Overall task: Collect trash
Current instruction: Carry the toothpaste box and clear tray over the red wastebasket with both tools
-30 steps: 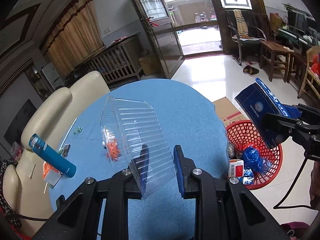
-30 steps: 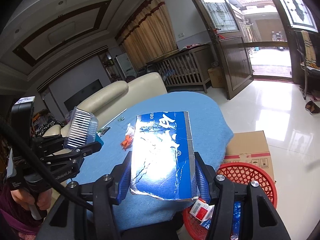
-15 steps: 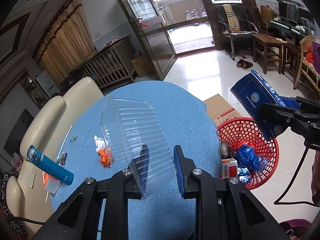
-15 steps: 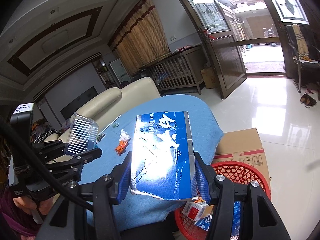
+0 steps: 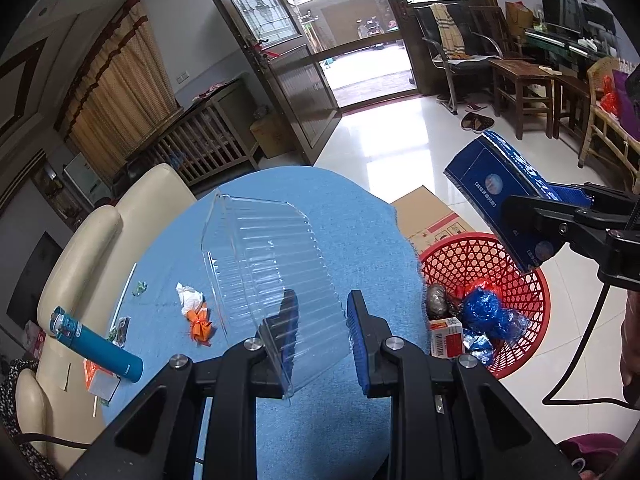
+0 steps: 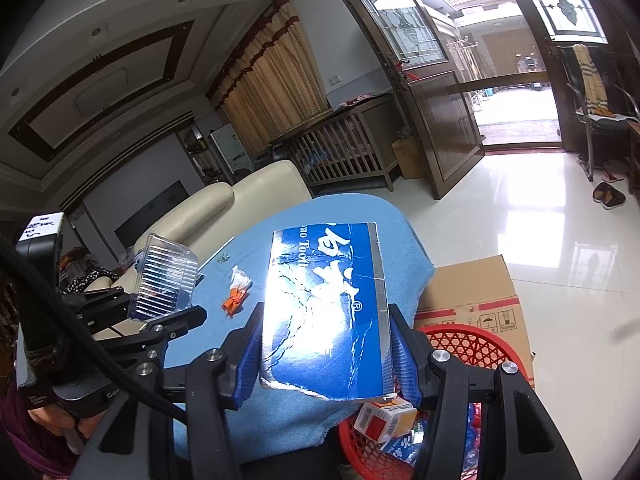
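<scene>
My left gripper (image 5: 320, 312) is shut on a clear ribbed plastic container (image 5: 272, 264), held above the blue table (image 5: 360, 216); it also shows in the right wrist view (image 6: 164, 280). My right gripper (image 6: 324, 344) is shut on a flattened blue toothpaste box (image 6: 328, 304), held over the near rim of the red mesh basket (image 6: 472, 344). In the left wrist view the blue box (image 5: 504, 196) hangs above the basket (image 5: 532, 300), which holds blue wrappers and a small red-and-white carton (image 5: 446, 336). An orange wrapper (image 5: 200, 324) and white crumpled paper (image 5: 188, 298) lie on the table.
A teal cylinder (image 5: 96, 346) and small scraps lie at the table's left edge beside a cream sofa (image 5: 96, 240). A cardboard box (image 5: 428, 216) stands behind the basket. Chairs and a stool (image 5: 520, 84) stand far right on the glossy floor.
Both grippers have risen and drawn back a little, so more of the table and basket shows. The orange wrapper and white paper, earlier behind the clear container, now show beside it. Both grips are unchanged.
</scene>
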`<state>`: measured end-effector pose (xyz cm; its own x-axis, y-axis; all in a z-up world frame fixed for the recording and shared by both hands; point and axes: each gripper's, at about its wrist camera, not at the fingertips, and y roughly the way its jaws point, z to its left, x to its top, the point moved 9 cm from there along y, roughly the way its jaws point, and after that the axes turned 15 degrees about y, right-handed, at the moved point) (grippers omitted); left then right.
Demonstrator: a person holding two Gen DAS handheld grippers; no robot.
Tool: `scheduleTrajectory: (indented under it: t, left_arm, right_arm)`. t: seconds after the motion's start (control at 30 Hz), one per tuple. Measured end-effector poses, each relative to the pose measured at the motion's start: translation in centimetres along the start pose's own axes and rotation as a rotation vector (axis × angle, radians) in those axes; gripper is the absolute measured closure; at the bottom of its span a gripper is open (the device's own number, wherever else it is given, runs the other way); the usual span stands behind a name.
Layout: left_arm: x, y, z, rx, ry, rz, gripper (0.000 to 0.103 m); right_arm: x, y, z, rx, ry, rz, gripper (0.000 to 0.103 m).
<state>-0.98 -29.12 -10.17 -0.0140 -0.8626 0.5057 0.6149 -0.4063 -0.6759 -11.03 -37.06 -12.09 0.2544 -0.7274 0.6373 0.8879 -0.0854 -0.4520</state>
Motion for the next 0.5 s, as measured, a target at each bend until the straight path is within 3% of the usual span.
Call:
scheduleTrajectory:
  t: [0.5]
  left_arm:
    - [0.8,0.6,-1.6,-0.026,0.04,0.011,0.076]
  right_arm:
    - [0.3,-0.5,0.3,-0.032,0.042,-0.003,0.043]
